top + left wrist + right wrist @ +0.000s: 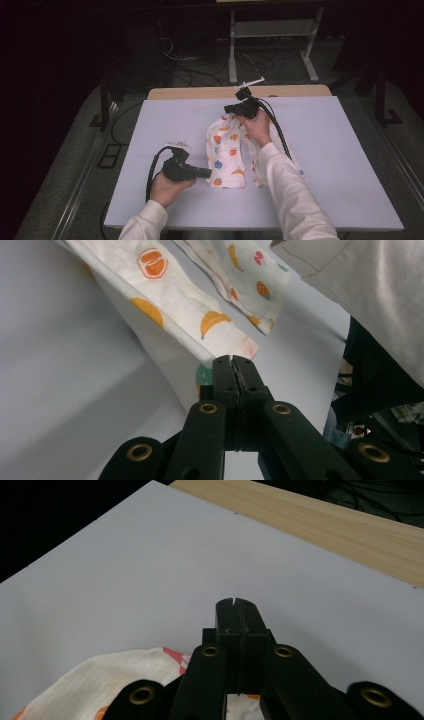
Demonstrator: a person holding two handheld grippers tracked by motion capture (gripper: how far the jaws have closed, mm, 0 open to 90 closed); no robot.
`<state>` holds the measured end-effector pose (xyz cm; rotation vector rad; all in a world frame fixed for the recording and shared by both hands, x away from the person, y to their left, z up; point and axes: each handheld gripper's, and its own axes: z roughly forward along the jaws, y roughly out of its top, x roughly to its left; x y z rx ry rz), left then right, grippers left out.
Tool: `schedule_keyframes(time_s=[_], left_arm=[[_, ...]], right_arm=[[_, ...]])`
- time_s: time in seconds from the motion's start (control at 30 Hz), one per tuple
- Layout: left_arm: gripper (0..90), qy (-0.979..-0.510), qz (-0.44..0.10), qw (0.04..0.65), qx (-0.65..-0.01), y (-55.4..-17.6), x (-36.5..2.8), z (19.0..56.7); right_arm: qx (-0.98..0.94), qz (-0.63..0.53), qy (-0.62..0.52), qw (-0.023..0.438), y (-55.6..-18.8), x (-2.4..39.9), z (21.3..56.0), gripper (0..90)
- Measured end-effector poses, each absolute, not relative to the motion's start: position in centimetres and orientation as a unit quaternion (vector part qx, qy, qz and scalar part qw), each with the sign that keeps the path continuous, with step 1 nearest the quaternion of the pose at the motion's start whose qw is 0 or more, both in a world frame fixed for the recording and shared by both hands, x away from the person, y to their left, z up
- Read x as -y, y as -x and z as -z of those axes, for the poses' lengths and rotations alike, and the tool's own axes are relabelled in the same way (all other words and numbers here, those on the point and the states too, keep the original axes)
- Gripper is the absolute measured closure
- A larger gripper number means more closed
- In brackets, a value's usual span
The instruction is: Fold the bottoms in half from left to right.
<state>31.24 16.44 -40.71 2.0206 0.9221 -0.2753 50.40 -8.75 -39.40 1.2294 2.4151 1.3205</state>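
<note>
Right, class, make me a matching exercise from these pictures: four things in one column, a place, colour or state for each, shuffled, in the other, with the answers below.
Things
1. left gripper
2. right gripper
3. cloth
4. table

Descriptions
A. white, printed with coloured fruit
B. jaws shut at the far end of the cloth
C. pale flat top with a wooden strip along the far edge
D. jaws shut at the near left corner of the cloth

Pairs: 1-D, 2-B, 3-A, 4-C
</note>
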Motion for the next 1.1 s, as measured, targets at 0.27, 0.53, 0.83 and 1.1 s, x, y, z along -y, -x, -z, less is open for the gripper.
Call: schedule_keyframes(time_s=[0.27,0.53,0.83,1.1], left_arm=[[89.3,-0.811,0.115,0.447,-0.358,-31.2,-15.5,40.0],[89.3,-0.817,0.120,0.454,-0.336,-31.1,-13.5,39.0],[89.3,-0.822,0.131,0.454,-0.317,-31.3,-11.6,38.5],[89.3,-0.825,0.140,0.454,-0.305,-31.7,-9.8,38.3]], right_arm=[[-0.799,-0.438,-0.406,0.071,-50.4,9.5,38.8,89.4],[-0.800,-0.433,-0.409,0.077,-50.3,10.7,37.9,89.4],[-0.797,-0.430,-0.418,0.079,-50.6,12.2,37.7,89.5],[-0.796,-0.430,-0.421,0.072,-50.9,13.5,37.9,89.5]])
